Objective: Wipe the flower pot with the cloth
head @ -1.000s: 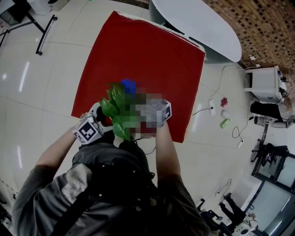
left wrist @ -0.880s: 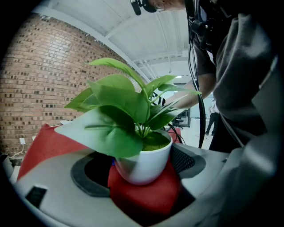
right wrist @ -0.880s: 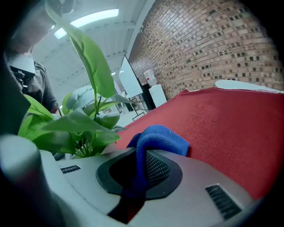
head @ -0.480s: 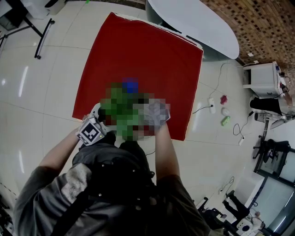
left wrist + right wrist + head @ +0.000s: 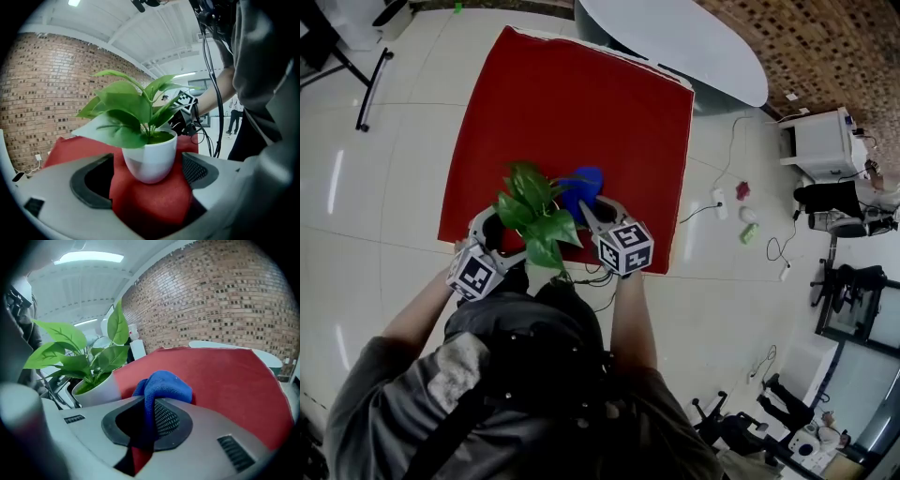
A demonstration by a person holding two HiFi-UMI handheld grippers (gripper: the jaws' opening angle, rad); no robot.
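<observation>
Flower pot (image 5: 151, 158) near mat (image 5: 581, 103) edge; left tool (image 5: 147, 172) gapes around it, right tool (image 5: 149, 420) pinches cloth (image 5: 165, 386).

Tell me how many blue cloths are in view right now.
1. The blue cloth is pinched in the right gripper, beside the white flower pot on the red mat. The plant's leaves cover some of the mat, so another could be hidden.

Left gripper (image 5: 146, 174) jaws apart — right gripper (image 5: 151, 416) jaws clamped.
</observation>
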